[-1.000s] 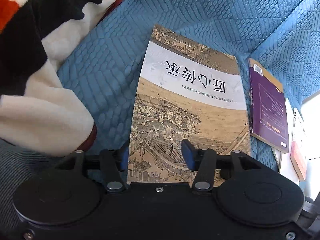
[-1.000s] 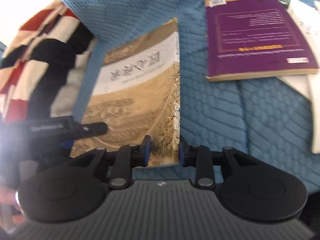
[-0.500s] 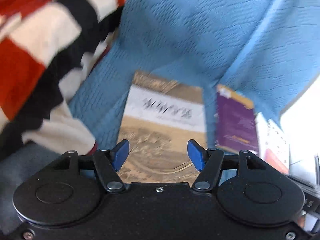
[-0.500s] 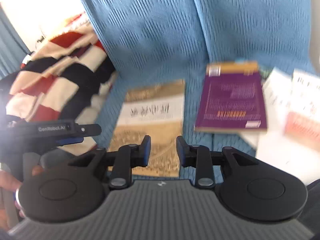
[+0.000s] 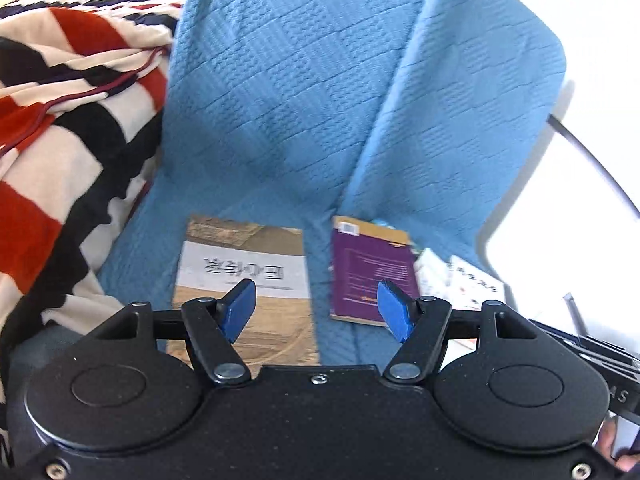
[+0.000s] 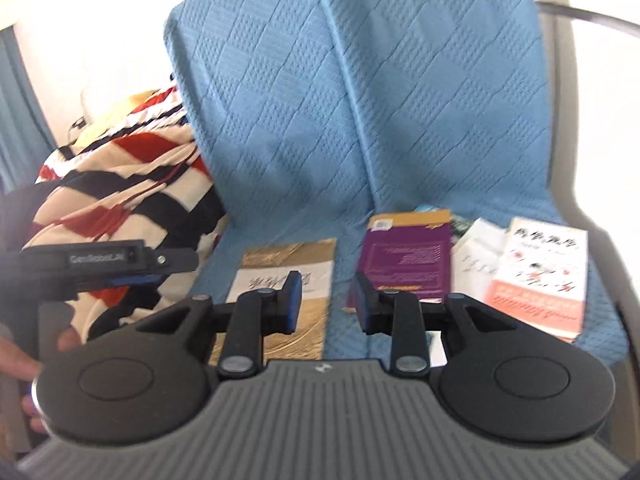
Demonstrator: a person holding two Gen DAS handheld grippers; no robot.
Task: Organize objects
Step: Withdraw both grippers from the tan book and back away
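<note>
While both grippers hung in the air above the seat, neither one held anything. The left gripper (image 5: 316,308) had its blue fingers (image 5: 239,309) spread wide and its jaws were opening, with nothing between them. The right gripper (image 6: 326,304) had its fingers (image 6: 291,300) a little way apart, and nothing was pinched there either.

The books lay flat on the blue cover (image 5: 280,100) of the seat. The tan book (image 5: 256,264) lay to the left, near the striped blanket (image 5: 60,140). The purple book (image 5: 370,268) lay just beside it with a strip of blue cloth between them. In the right wrist view, a pink and white book (image 6: 544,280) lay on the far right, on top of some white paper (image 6: 476,256).

The tan book looked thin and light, and it would likely bend if lifted by one corner. Its cover looked smooth, so it might slip. The best place to pinch it was probably the long spine edge, where it was stiffest. The soft seat would sink a little, which could help a finger get under the edge.

No box, bin or basket could be seen, so nothing sat inside one.
</note>
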